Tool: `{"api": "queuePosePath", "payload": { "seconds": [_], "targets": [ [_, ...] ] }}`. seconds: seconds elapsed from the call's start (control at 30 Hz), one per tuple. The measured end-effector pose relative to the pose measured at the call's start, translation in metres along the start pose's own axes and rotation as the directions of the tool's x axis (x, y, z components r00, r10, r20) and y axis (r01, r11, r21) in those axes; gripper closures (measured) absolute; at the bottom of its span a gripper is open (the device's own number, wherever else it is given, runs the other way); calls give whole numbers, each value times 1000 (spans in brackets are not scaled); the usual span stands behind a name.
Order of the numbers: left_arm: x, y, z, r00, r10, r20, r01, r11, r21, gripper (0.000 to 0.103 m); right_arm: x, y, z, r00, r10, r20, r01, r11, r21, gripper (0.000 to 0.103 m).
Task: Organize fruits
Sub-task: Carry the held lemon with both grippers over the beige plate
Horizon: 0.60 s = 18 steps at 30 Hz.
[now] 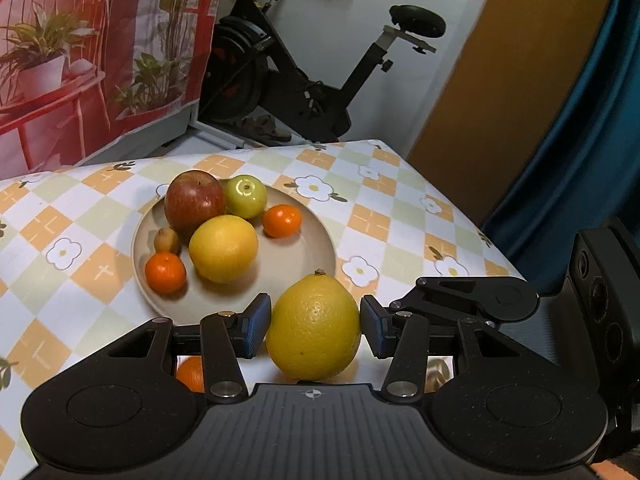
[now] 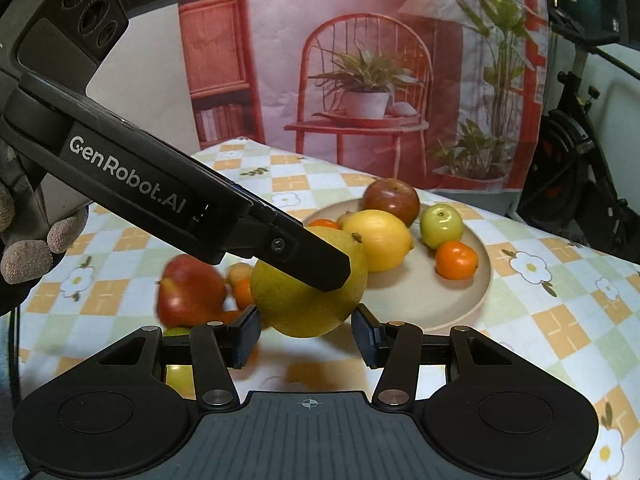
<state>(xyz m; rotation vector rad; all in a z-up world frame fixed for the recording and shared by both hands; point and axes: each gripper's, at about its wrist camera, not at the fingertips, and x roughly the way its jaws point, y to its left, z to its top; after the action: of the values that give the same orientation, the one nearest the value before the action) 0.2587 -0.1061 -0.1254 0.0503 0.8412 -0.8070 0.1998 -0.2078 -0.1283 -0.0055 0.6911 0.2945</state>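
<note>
On the left gripper the side reads "GenRobot.AI". Its pads press both sides of a yellow orange, held above the cloth. Only the right wrist view shows a red apple on the table, left of the right gripper. Those jaws stand narrow; the orange seems beyond them, not held. The plate lies ahead.

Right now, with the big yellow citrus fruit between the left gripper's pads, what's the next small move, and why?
Probably carry the yellow citrus fruit forward over the beige plate, above its bare near-right part: the left gripper grips it just short of the rim.
</note>
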Motion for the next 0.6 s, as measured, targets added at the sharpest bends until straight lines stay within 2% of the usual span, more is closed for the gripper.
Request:
{"api": "queuePosePath", "payload": {
  "seconds": [0.6],
  "targets": [
    [74, 9, 46, 999, 9, -51, -8, 1000, 24, 51, 44, -77, 8, 997, -45, -62, 46, 999, 18, 57]
  ]
}}
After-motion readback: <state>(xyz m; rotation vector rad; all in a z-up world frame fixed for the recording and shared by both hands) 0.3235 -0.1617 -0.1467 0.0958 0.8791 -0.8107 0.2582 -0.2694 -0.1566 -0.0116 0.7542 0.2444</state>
